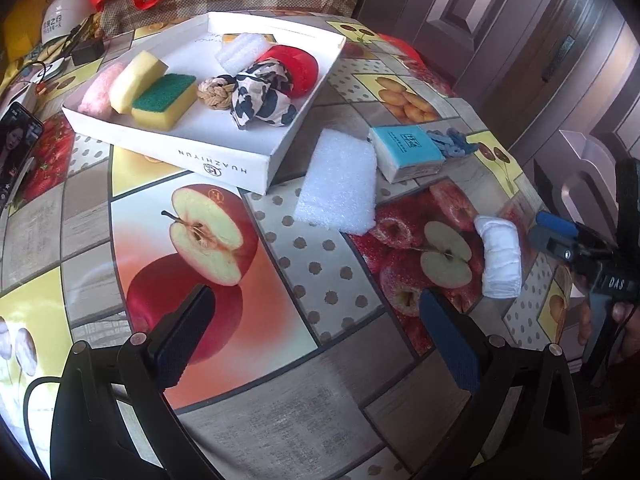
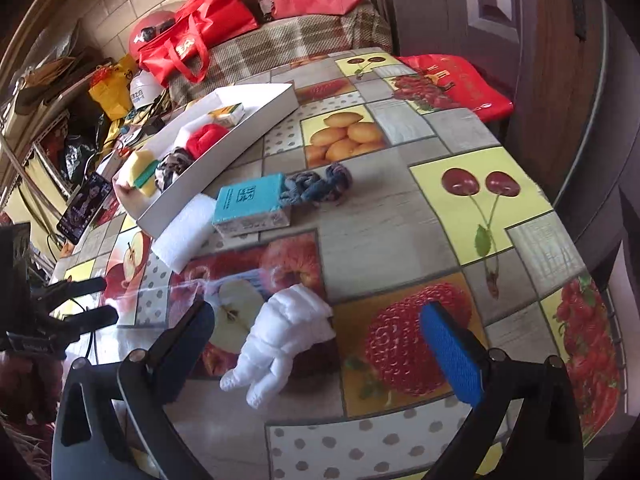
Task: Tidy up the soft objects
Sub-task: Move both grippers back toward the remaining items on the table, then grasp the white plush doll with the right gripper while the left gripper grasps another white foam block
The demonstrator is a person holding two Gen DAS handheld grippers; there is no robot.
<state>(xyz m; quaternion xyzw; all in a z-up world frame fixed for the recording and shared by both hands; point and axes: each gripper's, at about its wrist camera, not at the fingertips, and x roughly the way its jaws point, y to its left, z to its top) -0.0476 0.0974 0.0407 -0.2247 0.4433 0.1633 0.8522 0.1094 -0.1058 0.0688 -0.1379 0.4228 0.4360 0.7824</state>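
Fingers (image 2: pixel 450 354) on the right gripper (image 2: pixel 316 344) are sitting spread wide around the rolled white cloth (image 2: pixel 280 344) on the table (image 2: pixel 400 216), probably not touching it. Left gripper (image 1: pixel 316 344) is hanging open too, over bare table, with the white box (image 1: pixel 224 160) further back

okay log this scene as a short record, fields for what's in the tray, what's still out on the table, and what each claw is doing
tray: white cardboard tray, holding sponges, a knotted rope ball, patterned cloth, a red round item
still on table: foam pad, tissue pack, blue knitted piece, white rolled cloth
left claw: open, empty, above the table
right claw: open, straddling the white rolled cloth, not closed on it
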